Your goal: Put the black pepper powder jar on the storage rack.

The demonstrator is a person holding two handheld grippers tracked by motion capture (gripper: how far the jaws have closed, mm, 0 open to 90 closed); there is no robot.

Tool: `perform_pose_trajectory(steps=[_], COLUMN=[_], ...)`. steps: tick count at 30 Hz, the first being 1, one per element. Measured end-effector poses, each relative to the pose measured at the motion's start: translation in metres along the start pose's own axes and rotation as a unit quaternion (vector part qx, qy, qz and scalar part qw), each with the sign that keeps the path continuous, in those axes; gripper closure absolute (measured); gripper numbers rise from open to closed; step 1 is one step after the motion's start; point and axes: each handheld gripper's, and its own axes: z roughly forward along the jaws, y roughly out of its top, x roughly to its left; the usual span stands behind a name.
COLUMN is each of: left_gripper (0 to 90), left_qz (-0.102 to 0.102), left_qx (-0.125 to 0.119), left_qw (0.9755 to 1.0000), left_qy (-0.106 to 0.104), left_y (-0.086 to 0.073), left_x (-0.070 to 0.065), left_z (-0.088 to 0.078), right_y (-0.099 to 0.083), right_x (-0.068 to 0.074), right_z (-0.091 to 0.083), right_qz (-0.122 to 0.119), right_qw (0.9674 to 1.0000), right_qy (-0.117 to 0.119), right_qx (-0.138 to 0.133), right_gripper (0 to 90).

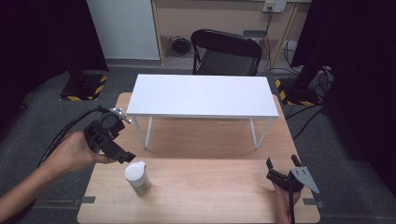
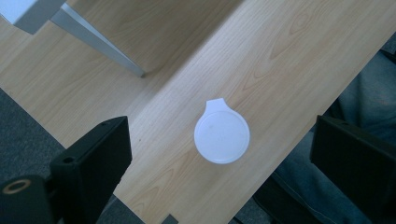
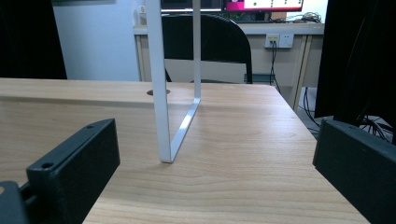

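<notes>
Near the left edge of the wooden table (image 1: pixel 201 200), a person's left hand (image 1: pixel 74 151) holds the left gripper (image 1: pixel 122 156) tilted downward, just above and to the left of a white lidded container (image 1: pixel 138 177); in the left gripper view its black jaws stand wide apart with the container's round white lid (image 2: pixel 221 136) between them and farther off, nothing gripped, which suggests the gripper is lined up from above for a grasp; the container stands upright near the front edge of the table, left of centre, with a small tab on its lid pointing away from the front edge; behind it a small white shelf (image 1: pixel 201 95) stands on thin white legs (image 1: pixel 148 132) across the middle of the table, its top bare, likely a place to set things; at the front right corner, the right gripper (image 1: pixel 282 168) rests low by the table edge, jaws spread and holding nothing, pointed toward the shelf's right leg (image 3: pixel 161 84), apparently waiting its turn.
</notes>
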Motion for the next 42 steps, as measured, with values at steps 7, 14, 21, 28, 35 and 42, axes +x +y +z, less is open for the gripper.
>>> perform_pose_trajectory(steps=[7,14,21,28,35,42], left_gripper=[5.2,5.0,5.2,5.4,5.3,5.4], left_qz=[0.004,-0.001,-0.001,0.001,0.008,0.006], left_qx=[0.015,0.023,0.036,0.048,0.059,0.065], left_qw=[0.9999,0.9997,0.9993,0.9988,0.9982,0.9979], left_qy=[0.0,-0.01,-0.01,-0.005,-0.004,-0.009], left_y=[0.0,-0.002,-0.005,-0.005,-0.005,-0.008], left_x=[-0.001,0.001,0.001,0.0,-0.004,-0.003], left_z=[0.017,0.036,0.056,0.071,0.084,0.098], right_y=[0.0,0.0,0.0,0.0,0.0,0.0], right_x=[0.0,0.0,-0.001,-0.001,-0.001,-0.001], right_z=[0.0,0.0,0.0,0.0,0.0,0.0], right_qz=[0.001,0.001,0.002,0.004,0.004,0.005], right_qw=[1.0,1.0,1.0,1.0,1.0,1.0], right_qy=[0.001,0.001,0.001,0.001,0.001,0.001], right_qx=[0.0,0.0,-0.001,-0.001,-0.001,-0.001], right_gripper=[0.7,0.7,0.7,0.7,0.7,0.7])
